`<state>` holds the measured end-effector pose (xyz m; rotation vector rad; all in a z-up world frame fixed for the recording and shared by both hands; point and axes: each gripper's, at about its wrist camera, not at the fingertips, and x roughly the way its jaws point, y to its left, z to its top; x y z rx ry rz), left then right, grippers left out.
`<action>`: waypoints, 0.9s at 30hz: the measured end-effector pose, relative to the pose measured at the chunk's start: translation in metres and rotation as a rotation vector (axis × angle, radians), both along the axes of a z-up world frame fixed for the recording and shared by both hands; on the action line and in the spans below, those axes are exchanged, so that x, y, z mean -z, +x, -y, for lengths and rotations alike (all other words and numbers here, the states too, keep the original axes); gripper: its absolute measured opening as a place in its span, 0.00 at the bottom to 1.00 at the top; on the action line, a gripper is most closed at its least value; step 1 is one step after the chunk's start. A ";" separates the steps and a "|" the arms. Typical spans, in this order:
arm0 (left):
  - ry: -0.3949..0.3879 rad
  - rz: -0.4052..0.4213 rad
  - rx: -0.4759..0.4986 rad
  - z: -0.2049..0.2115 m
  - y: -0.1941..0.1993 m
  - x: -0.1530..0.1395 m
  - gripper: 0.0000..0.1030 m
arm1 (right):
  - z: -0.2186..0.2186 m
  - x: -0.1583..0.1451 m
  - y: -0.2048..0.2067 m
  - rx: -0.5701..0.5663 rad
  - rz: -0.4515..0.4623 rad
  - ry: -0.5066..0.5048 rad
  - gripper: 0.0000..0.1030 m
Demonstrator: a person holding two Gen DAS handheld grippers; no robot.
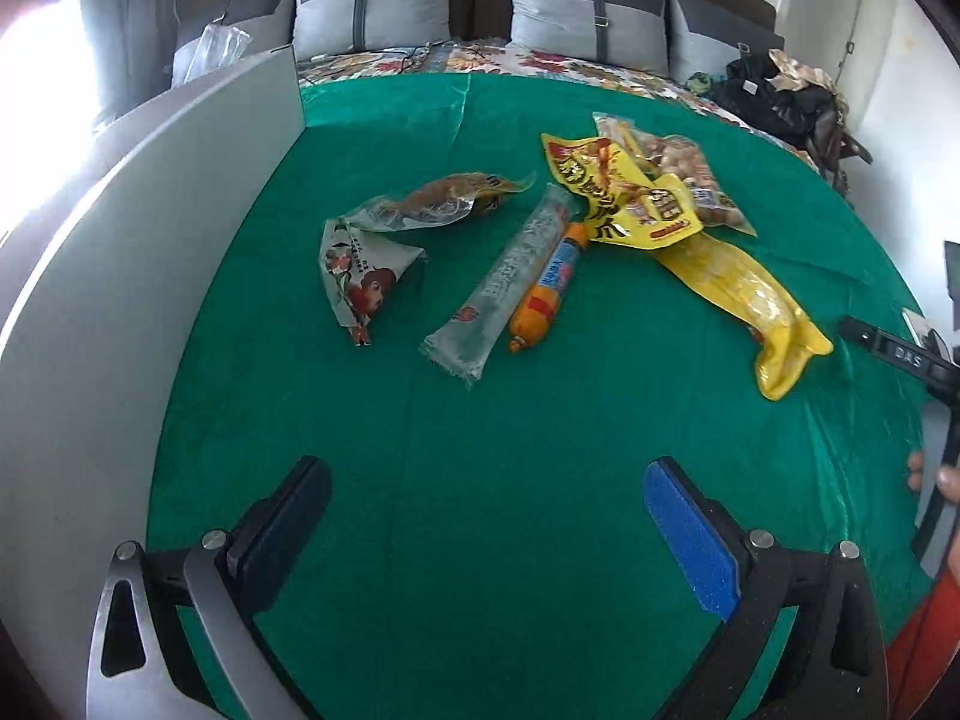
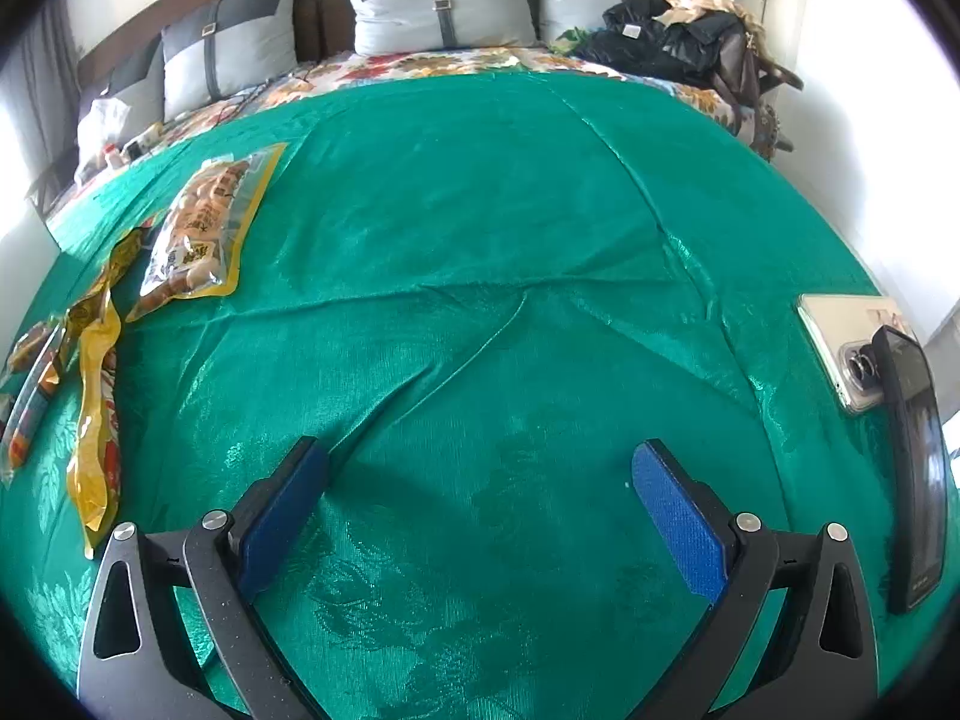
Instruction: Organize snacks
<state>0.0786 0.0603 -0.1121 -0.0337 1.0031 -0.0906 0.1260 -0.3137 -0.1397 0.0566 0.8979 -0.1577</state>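
Note:
In the left wrist view several snack packets lie on the green cloth: a white packet with red print, a clear packet with a brown snack, a long clear stick packet, an orange sausage, a yellow printed packet, a long yellow packet and a bag of round snacks. My left gripper hangs open in front of them, holding nothing. My right gripper is open over bare green cloth. To its left lie the bag of round snacks and the long yellow packet.
A tall grey panel stands along the left of the cloth. Two phones, one pale and one black, lie at the right edge. Grey pillows and a pile of dark clothes sit at the bed's head. A hand shows at the right rim.

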 end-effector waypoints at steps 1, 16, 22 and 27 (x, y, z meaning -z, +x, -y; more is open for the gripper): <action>0.013 -0.009 -0.005 0.001 0.005 0.007 1.00 | 0.000 0.000 -0.001 0.000 0.000 0.000 1.00; 0.049 0.053 0.009 -0.001 0.009 0.017 1.00 | 0.000 0.000 0.001 0.001 0.000 0.000 1.00; 0.049 0.052 0.009 -0.001 0.009 0.018 1.00 | 0.000 0.000 0.000 0.001 0.000 0.000 1.00; 0.049 0.052 0.009 -0.001 0.008 0.018 1.00 | 0.000 0.000 0.001 0.001 0.000 0.000 1.00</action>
